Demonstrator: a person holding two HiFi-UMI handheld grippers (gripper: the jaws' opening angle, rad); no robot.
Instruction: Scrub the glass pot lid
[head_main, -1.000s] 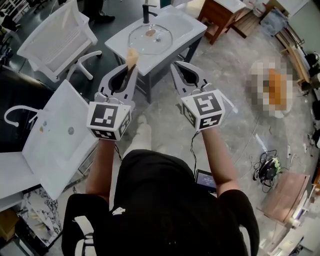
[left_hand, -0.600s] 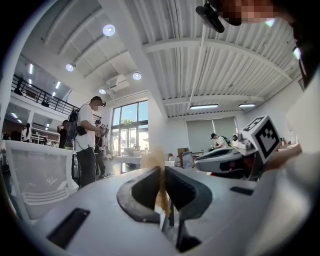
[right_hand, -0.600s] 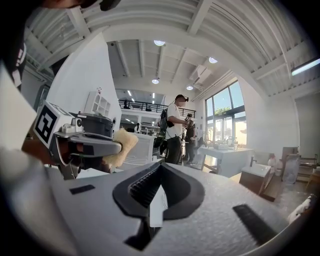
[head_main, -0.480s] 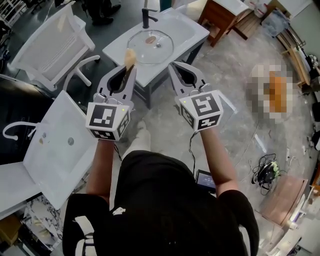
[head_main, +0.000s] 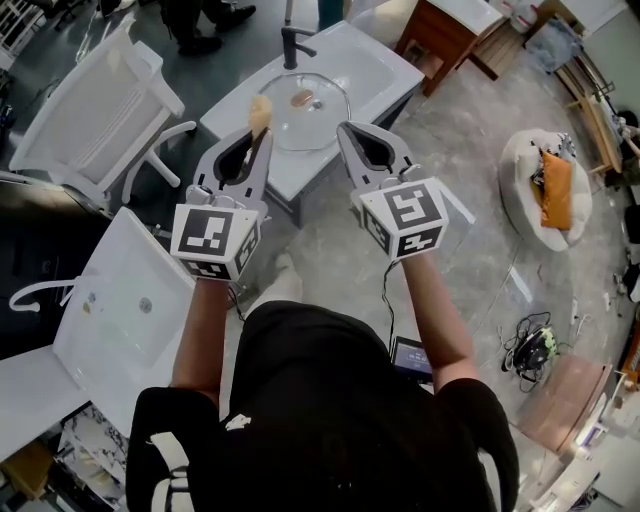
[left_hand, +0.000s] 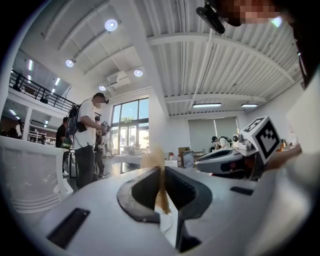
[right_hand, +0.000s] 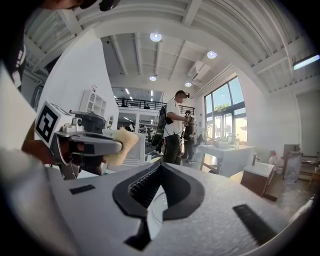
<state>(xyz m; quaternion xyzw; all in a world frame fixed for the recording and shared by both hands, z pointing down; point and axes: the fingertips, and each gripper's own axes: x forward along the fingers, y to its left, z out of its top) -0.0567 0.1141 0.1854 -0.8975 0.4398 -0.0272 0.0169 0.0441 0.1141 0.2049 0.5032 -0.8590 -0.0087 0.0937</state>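
Note:
The glass pot lid (head_main: 303, 108) lies flat in a white sink basin (head_main: 370, 62) on a stand ahead of me. My left gripper (head_main: 263, 134) is shut on a tan sponge (head_main: 260, 112) that sticks out past its tips, over the basin's near left rim. In the left gripper view the sponge (left_hand: 160, 187) is pinched between the jaws of the left gripper (left_hand: 162, 172). My right gripper (head_main: 344, 128) is shut with nothing in it, its tips at the lid's near right edge. In the right gripper view the right gripper (right_hand: 161, 168) has closed jaws, with the sponge (right_hand: 122, 142) to its left.
A black faucet (head_main: 292, 40) stands behind the lid. A white chair (head_main: 95, 110) is at the left, a second white basin (head_main: 130, 300) lower left. A wooden cabinet (head_main: 440, 30), a round pouf (head_main: 550, 190) and floor cables (head_main: 530, 335) lie right. People stand beyond.
Both grippers have moved forward together toward the sink; the basin and lid now sit closer to the jaw tips. The sponge stays gripped, and the right jaws stay shut.

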